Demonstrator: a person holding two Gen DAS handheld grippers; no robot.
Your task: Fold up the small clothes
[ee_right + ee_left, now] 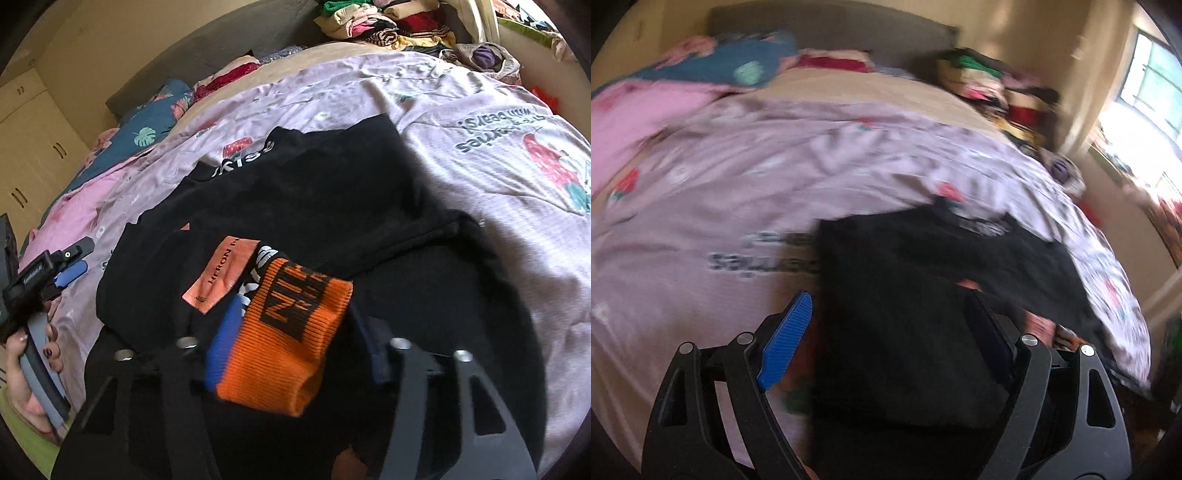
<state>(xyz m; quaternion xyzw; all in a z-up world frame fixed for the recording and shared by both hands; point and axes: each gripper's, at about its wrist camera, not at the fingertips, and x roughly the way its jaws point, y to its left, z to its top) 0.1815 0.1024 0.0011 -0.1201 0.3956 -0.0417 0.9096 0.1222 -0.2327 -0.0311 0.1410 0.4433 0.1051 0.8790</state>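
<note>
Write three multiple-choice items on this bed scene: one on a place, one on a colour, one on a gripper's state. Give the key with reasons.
1. Where does the black garment lie?
A. on the lilac printed bedspread
B. on the wardrobe
C. on the window sill

2. What colour is the knit cuff between the right gripper's fingers?
A. green
B. orange with black lettering
C. white

3. How does the left gripper stand?
A. shut on the cuff
B. shut on a pillow
C. open, holding nothing

Key: 1 A, the bedspread shows all around the garment. 2 B, the ribbed cuff is orange with black letters. 3 C, its blue pads stand wide apart above the garment in the left wrist view.
</note>
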